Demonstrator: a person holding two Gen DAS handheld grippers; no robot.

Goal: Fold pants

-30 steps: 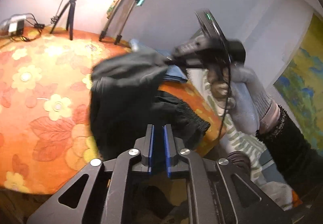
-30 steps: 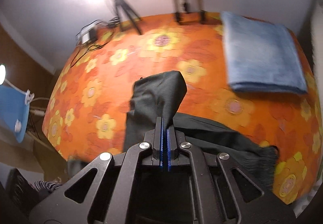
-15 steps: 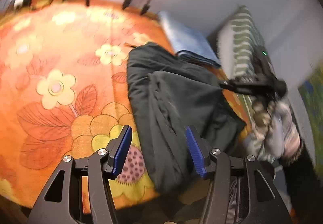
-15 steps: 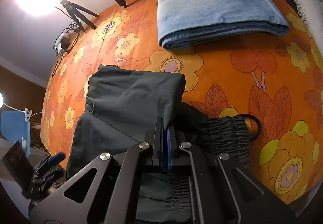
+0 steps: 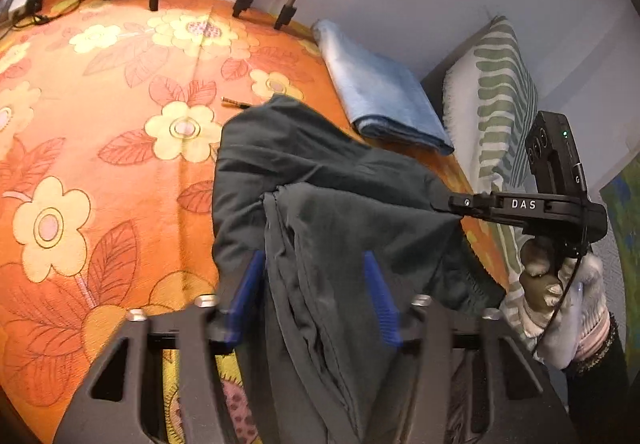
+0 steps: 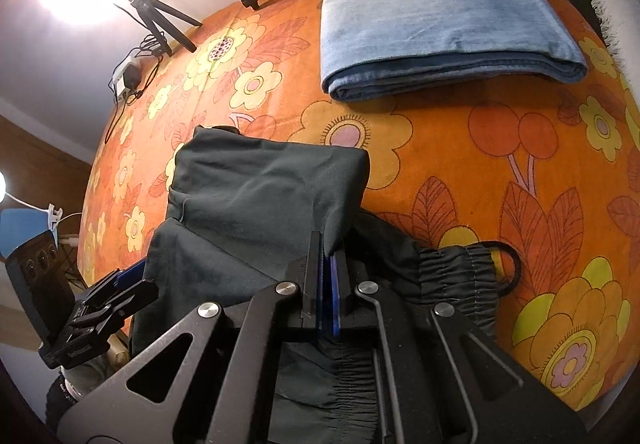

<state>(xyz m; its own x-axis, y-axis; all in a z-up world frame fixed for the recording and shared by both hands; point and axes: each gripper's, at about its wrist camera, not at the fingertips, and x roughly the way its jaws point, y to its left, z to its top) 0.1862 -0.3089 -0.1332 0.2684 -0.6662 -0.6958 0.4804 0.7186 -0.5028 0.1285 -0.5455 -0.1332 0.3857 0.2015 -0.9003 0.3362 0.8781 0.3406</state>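
Left wrist view: the dark pants [image 5: 320, 180] lie in a loose, partly folded heap near the front edge of the orange flowered bedspread [image 5: 100, 148], with a folded blue towel [image 5: 380, 96] just beyond them.

1. Left gripper [image 5: 312, 292]: the jaws have just been closing and stand spread on either side of a raised ridge of fabric. The blue pads [image 5: 248, 284] do not visibly press the cloth.
2. Right gripper [image 6: 326, 276]: the jaws are pressed together, pinching a fold of the pants near the elastic waistband [image 6: 456, 272].

Risks, as a judgement:
- If the left jaws finish closing on only the top layer, the lower layers may stay behind and the fold would skew.
- If the 2 grippers pull unevenly, the cloth could bunch or slide off the front edge.
- The thin pinch on the right could slip under tension.
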